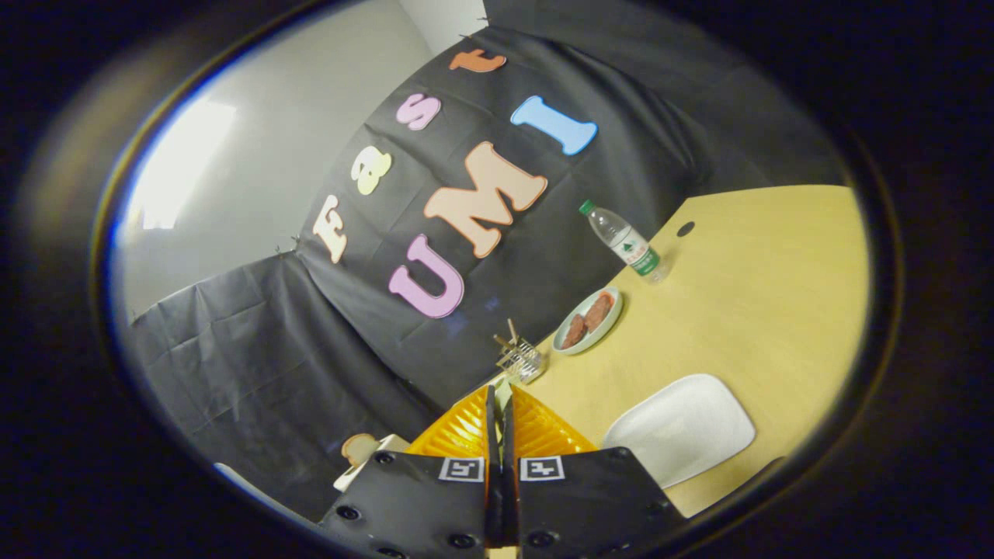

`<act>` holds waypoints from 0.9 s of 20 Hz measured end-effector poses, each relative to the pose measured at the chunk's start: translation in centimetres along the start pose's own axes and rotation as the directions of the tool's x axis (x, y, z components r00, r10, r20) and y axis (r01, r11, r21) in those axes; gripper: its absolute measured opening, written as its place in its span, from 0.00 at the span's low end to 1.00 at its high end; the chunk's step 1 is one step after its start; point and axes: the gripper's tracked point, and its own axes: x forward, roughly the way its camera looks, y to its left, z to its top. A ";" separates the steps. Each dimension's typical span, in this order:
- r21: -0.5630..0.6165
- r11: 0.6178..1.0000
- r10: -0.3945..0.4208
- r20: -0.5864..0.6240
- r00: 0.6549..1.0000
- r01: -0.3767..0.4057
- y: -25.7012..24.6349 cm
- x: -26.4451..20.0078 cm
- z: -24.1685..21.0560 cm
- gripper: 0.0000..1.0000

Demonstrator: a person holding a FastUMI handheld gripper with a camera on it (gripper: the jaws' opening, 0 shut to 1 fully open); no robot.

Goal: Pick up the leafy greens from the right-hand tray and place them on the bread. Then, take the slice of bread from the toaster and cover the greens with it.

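Tongs (500,435): bottom centre of the frame; the two fingers lie almost together with only a sliver of gap, nothing gripped between them.
Orange tray (543,431): ribbed, directly behind and beneath the fingertips; whether leafy greens lie in it cannot be told, since the fingers cover its middle.
Bread slice (359,447): lower left, standing up from a pale box (365,466) that is probably the toaster; just left of the tongs.
White plate (679,429): lower right, bare, near the orange tray on the surface (769,295).
Wire rack (520,359): just beyond the tray, centre of the frame, thin sticks poking out.
Oval dish (588,320): beyond the rack, two brown patties in it.
Water bottle (625,242): upper right of centre, at the far edge of the surface, well apart from the tongs.
Step in hand (judgement): reaching for the greens; nothing carried yet.
How to do it well: level the tilted view, open the fingers wide before descending, come down over the tray's middle, pinch the leaves rather than the ribs, lift straight.
Risk: closing early would snag the ribbing or miss the leaves.
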 end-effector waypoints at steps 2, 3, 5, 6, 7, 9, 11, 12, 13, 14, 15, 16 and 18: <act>0.009 1.000 0.020 -0.012 1.000 -0.020 1.4 0.8 -1.4 0.03; 0.016 0.999 0.028 -0.026 0.999 -0.028 2.0 1.3 -2.3 0.03; 0.037 0.998 0.047 -0.051 0.998 -0.045 3.3 2.0 -4.1 0.03; 0.047 0.997 0.059 -0.057 0.997 -0.056 4.0 2.3 -4.8 0.03; 0.054 0.996 0.073 -0.066 0.995 -0.070 4.7 2.8 -5.6 0.03; 0.070 0.993 0.102 -0.086 0.991 -0.096 6.1 3.5 -7.1 0.03; 0.101 0.989 0.119 -0.096 0.988 -0.110 6.9 4.5 -8.6 0.03; 0.119 0.986 0.127 -0.097 0.987 -0.115 7.6 5.0 -9.3 0.03; 0.135 0.985 0.120 -0.096 0.988 -0.106 7.8 5.5 -10.1 0.03; 0.142 0.985 0.113 -0.098 0.989 -0.099 7.8 6.0 -11.0 0.03; 0.143 0.986 0.099 -0.107 0.989 -0.083 7.7 6.4 -12.0 0.03; 0.144 0.987 0.087 -0.118 0.989 -0.069 7.5 6.8 -13.2 0.03; 0.137 0.990 0.046 -0.156 0.987 -0.025 6.5 7.4 -15.5 0.03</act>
